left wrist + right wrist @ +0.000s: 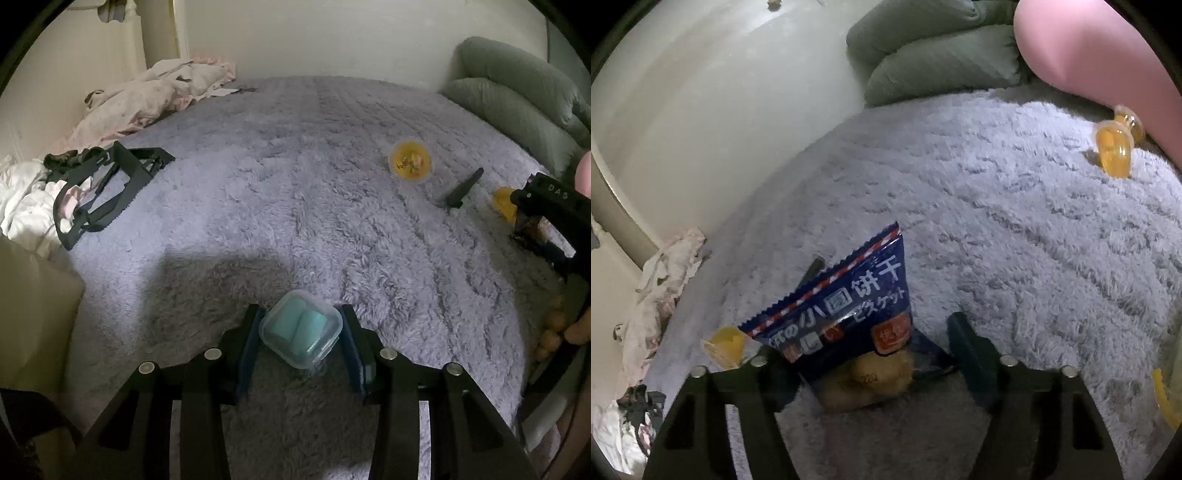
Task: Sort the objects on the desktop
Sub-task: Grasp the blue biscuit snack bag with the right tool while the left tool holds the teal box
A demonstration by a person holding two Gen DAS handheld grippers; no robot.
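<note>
Inspecting from my station, I find the left tongs [301,332] closed against both sides of a small clear box [300,328] with teal contents, held just above the blanket [295,192]. My right tongs [871,350] stand wide open around a blue biscuit packet [846,306]: the left finger lies against the packet, the right finger [971,350] stands apart from it. The packet rests on the blanket. Beyond the clear box lie a yellow jelly cup [410,161] and a black clip [463,189], near each other. A black basket [107,188] sits at the blanket's far left edge, well apart from the box.
</note>
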